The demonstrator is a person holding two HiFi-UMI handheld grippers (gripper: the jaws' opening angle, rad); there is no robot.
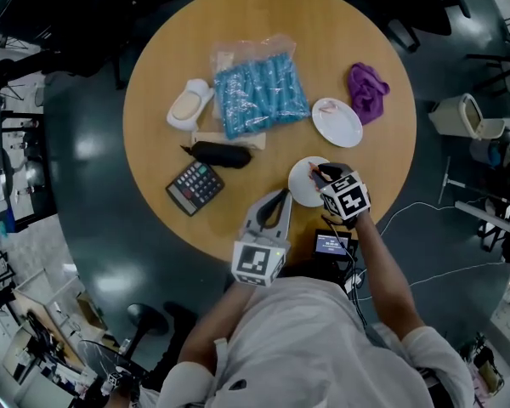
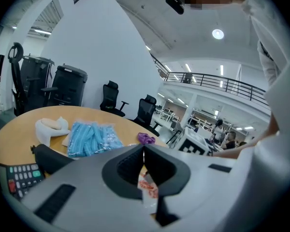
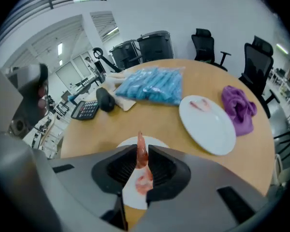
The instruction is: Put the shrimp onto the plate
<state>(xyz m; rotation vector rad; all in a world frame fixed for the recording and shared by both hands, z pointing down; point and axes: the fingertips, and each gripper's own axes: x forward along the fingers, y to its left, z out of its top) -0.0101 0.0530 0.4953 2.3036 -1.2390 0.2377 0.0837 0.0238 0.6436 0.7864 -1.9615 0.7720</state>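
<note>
My right gripper (image 1: 317, 173) hovers over the near white plate (image 1: 299, 190), shut on a pink shrimp (image 3: 140, 152) that sticks up between its pads. Below the jaws another shrimp (image 3: 144, 183) lies on that plate (image 3: 129, 142). A second white plate (image 1: 337, 122) further back carries a shrimp (image 3: 199, 104) near its far rim. My left gripper (image 1: 281, 196) rests to the left of the near plate, close to the table's front edge. Its jaws are shut with nothing between them. In the left gripper view (image 2: 144, 151), the near plate with shrimp (image 2: 148, 187) shows under the jaws.
On the round wooden table (image 1: 153, 100) lie a bag of blue tubes (image 1: 259, 92), a purple cloth (image 1: 367, 90), a calculator (image 1: 195, 187), a black pouch (image 1: 223, 154) and a white holder (image 1: 190, 104). A small screen device (image 1: 331, 243) sits at the near edge.
</note>
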